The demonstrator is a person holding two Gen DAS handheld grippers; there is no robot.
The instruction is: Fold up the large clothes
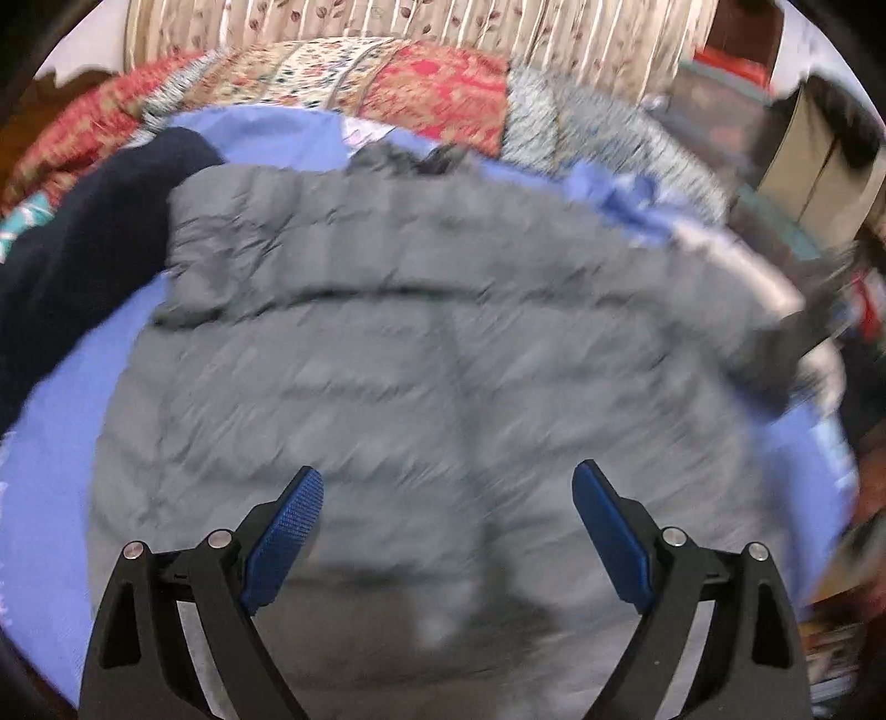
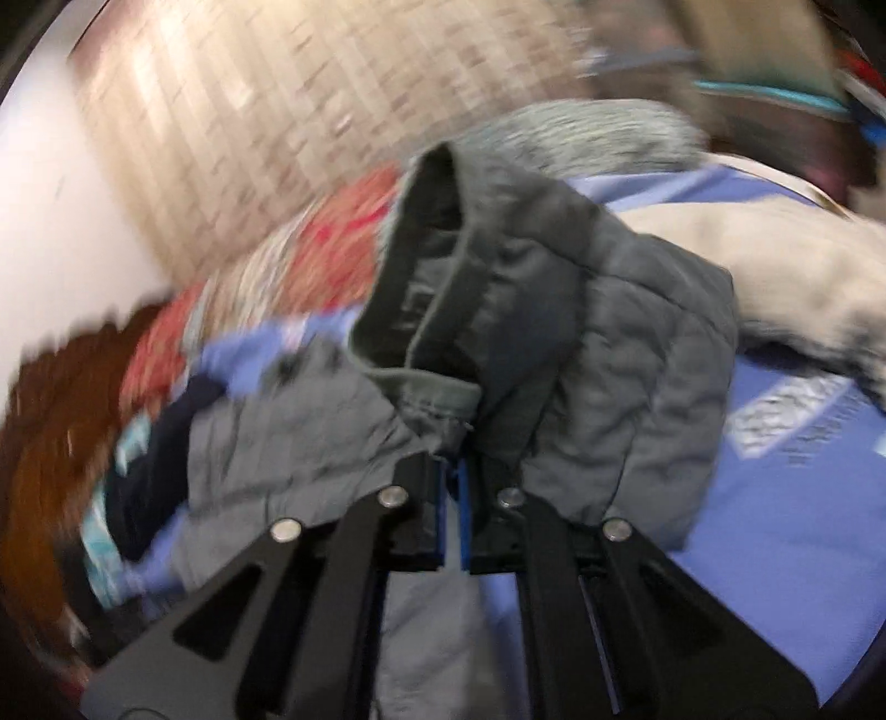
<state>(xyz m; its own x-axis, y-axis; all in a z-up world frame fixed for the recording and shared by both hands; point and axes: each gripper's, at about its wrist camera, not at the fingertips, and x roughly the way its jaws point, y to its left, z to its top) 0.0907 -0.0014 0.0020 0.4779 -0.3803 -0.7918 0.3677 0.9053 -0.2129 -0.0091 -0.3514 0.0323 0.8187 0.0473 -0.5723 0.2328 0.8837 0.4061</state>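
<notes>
A grey quilted puffer jacket (image 1: 432, 343) lies spread on a blue sheet (image 1: 50, 476). My left gripper (image 1: 448, 498) is open and empty, its blue pads (image 1: 288, 526) hovering just above the jacket's lower part. My right gripper (image 2: 451, 471) is shut on a bunched fold of the same jacket (image 2: 637, 354), with its dark-lined cuff or collar opening (image 2: 421, 288) standing up in front of the fingers. Both views are motion-blurred.
A dark navy garment (image 1: 83, 243) lies at the jacket's left. A red patterned quilt (image 1: 443, 83) and a grey fuzzy blanket (image 1: 609, 133) lie behind. A beige garment (image 2: 775, 266) lies at the right. Floral curtains (image 1: 387, 22) hang at the back; clutter is at the right.
</notes>
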